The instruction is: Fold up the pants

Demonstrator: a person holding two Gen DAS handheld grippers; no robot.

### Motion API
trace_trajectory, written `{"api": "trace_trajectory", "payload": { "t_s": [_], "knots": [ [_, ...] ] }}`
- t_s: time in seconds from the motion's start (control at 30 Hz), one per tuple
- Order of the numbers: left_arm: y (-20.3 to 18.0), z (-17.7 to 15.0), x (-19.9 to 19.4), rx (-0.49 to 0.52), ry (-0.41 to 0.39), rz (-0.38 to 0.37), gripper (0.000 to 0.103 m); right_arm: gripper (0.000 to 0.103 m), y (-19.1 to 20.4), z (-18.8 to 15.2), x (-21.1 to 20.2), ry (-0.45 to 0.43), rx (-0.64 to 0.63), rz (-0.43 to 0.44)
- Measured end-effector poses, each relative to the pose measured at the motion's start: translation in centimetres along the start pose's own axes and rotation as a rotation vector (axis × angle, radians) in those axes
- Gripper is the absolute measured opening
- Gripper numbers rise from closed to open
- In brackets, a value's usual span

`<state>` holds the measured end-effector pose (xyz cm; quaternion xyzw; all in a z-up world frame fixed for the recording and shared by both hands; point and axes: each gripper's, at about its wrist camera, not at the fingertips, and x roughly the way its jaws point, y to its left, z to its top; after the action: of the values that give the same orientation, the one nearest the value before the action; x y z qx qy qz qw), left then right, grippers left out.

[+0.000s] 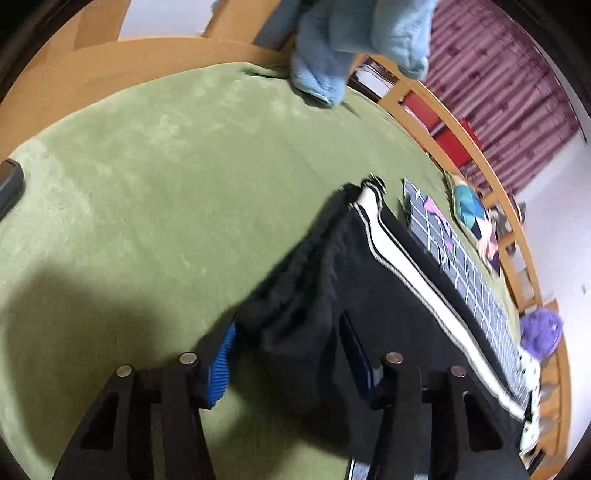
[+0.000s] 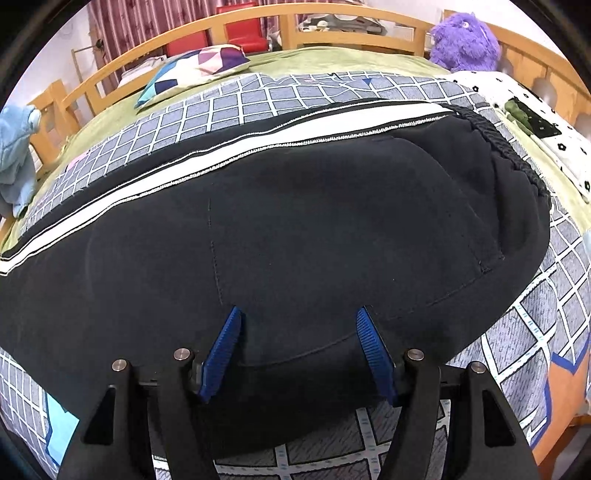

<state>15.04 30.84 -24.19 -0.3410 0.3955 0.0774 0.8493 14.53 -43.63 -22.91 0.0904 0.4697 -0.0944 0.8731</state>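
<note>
Black fleece-like cloth with a white side stripe: pants (image 2: 295, 206) spread lengthwise over a grid-patterned quilt (image 2: 535, 325) on a green-covered bed (image 1: 147, 166) with a wooden frame (image 2: 369, 14). Elastic waistband (image 2: 517, 155) at the right end in the right wrist view, legs running off to the left.

Right claw (image 2: 299, 354) released, blue pads (image 2: 225, 350) wide apart, hovering at the near edge of the seat of the pants, gripping nothing. Left claw (image 1: 288, 354) clenched on a bunched fold of the dark cloth, apparently a leg end, lifted off the bed.

Judged as an early step: one end raised for a fold along the length. Next move calls for carrying the lifted end over toward the waistband while the right claw pins or pinches the near edge, keeping the stripe straight and layers aligned.

Hard to make out: left view motion-blurred, right-hand pad of the left claw mostly buried in cloth, so exact grasp point uncertain. Leg ends cut off at the left border of the right view. Pale blue plush (image 1: 354, 44), purple plush toy (image 2: 463, 40) and patterned pillow (image 2: 195, 66) well apart from the pants.
</note>
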Motion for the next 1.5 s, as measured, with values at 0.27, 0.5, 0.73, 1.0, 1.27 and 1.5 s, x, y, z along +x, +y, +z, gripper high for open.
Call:
{"api": "trace_trajectory", "payload": {
  "t_s": [0.27,0.5,0.73,1.0,1.27,1.5],
  "knots": [
    [-5.7,1.0,-2.6,0.178,-0.068,0.1,0.026,0.064,-0.7,0.5,-2.1,-0.031,0.103,0.054],
    [-19.5,-1.0,-7.2,0.509,-0.159,0.082,0.024,0.064,1.4,2.8,-5.2,-0.094,0.053,0.064],
    [-34.7,-9.5,-7.2,0.775,-0.034,-0.133,0.022,0.064,3.4,3.7,-6.7,-0.127,-0.038,0.046],
    [-41.9,-18.5,-0.4,0.882,0.317,-0.206,0.028,0.064,3.2,1.8,-6.0,-0.078,0.062,0.196],
    [-37.8,-18.1,-3.4,0.805,0.347,-0.218,0.066,0.064,5.9,1.9,-4.2,-0.036,0.033,0.298],
    [-32.5,-13.0,-5.9,0.644,0.117,-0.072,0.066,0.064,11.6,4.1,-0.5,0.043,0.028,0.493]
  ]
}}
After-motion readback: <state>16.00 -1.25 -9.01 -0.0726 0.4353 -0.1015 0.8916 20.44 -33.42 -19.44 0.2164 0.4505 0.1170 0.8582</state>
